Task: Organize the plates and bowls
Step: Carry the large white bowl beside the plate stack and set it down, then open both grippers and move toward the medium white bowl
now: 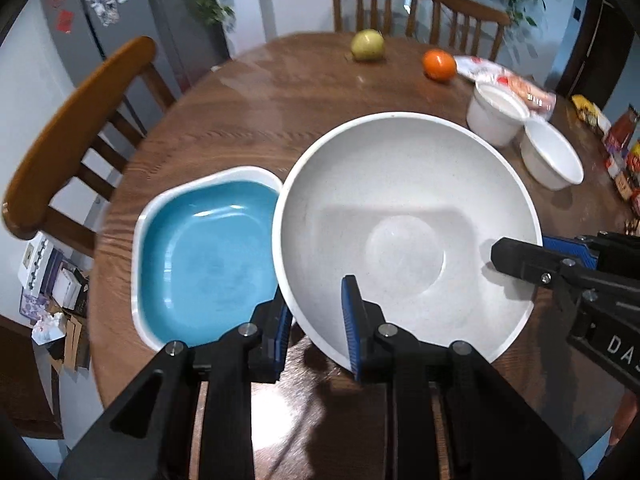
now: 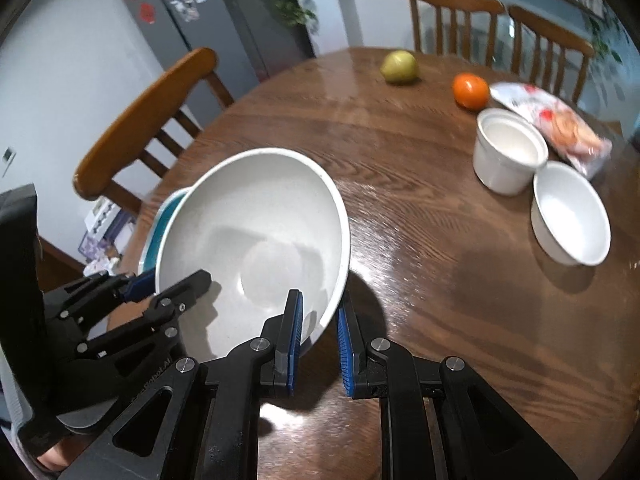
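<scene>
Bowl (image 1: 404, 236) work sits mid-carry: both grippers clamp the big white bowl's rim, tilted above the wooden table (image 1: 260, 112). The left gripper (image 1: 316, 332) pinches the rim at 7 o'clock, one pad inside and one outside; the right gripper (image 2: 318, 336) grips the opposite edge the same way, jaws narrow on the thin wall. The blue square dish (image 1: 208, 256) lies just beside the bowl at 9 o'clock, partly under its edge.

My judgement is that the bowl is meant to nest in that dish, so level it first, centre it over the blue well, lower both sides together, and let go only once it rests. At 2 o'clock stand a white cup (image 2: 510, 150) and a small white bowl (image 2: 570, 214), touching or nearly so.

Only "DA" shows on the right gripper's body; the snack packet's (image 2: 556, 128) print is blurred.
</scene>
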Demonstrator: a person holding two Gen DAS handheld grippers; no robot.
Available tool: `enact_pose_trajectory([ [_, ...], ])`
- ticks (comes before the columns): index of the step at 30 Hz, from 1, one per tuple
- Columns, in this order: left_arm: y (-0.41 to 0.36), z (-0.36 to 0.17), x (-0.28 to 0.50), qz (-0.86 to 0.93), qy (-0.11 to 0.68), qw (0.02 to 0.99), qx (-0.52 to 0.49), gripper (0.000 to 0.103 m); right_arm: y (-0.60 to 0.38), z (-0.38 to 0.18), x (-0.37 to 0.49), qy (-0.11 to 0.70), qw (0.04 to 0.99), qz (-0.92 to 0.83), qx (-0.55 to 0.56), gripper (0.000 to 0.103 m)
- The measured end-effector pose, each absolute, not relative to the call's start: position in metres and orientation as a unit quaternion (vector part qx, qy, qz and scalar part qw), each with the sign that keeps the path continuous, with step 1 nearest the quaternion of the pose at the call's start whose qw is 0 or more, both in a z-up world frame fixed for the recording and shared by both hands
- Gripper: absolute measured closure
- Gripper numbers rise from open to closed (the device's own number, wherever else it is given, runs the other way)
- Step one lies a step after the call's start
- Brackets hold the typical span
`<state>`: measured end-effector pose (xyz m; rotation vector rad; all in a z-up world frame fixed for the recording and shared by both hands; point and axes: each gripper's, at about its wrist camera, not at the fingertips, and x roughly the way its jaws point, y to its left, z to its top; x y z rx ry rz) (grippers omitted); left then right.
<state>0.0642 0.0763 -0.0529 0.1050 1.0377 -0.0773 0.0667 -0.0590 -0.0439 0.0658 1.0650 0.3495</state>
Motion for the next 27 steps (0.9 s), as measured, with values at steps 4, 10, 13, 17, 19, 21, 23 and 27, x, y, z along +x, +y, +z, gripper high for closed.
enact_pose_trajectory([
  [4, 0.066, -0.065, 0.075, -0.042, 0.509, 0.857, 0.066, 0.081, -0.067, -0.065, 0.078, 0.532, 0.832, 0.151, 0.040, 0.085],
  [10, 0.058, -0.071, 0.083, -0.047, 0.515, 0.852, 0.080, 0.081, -0.075, -0.075, 0.084, 0.542, 0.826, 0.143, 0.052, 0.085],
  [13, 0.057, -0.071, 0.085, -0.046, 0.515, 0.852, 0.080, 0.077, -0.072, -0.076, 0.087, 0.542, 0.828, 0.137, 0.044, 0.085],
  [17, 0.054, -0.070, 0.090, -0.041, 0.514, 0.854, 0.074, 0.076, -0.072, -0.077, 0.090, 0.541, 0.829, 0.133, 0.041, 0.085],
  [19, 0.055, -0.068, 0.090, -0.041, 0.512, 0.855, 0.070, 0.073, -0.074, -0.076, 0.090, 0.541, 0.829, 0.133, 0.041, 0.085],
  [21, 0.056, -0.065, 0.090, -0.036, 0.507, 0.859, 0.067, 0.058, -0.074, -0.075, 0.089, 0.537, 0.832, 0.131, 0.042, 0.084],
  [23, 0.058, -0.060, 0.090, -0.029, 0.500, 0.864, 0.062, 0.044, -0.078, -0.071, 0.087, 0.531, 0.837, 0.127, 0.042, 0.082],
  [27, 0.064, -0.050, 0.087, -0.016, 0.491, 0.869, 0.053, 0.043, -0.093, -0.061, 0.081, 0.520, 0.843, 0.126, 0.060, 0.071],
])
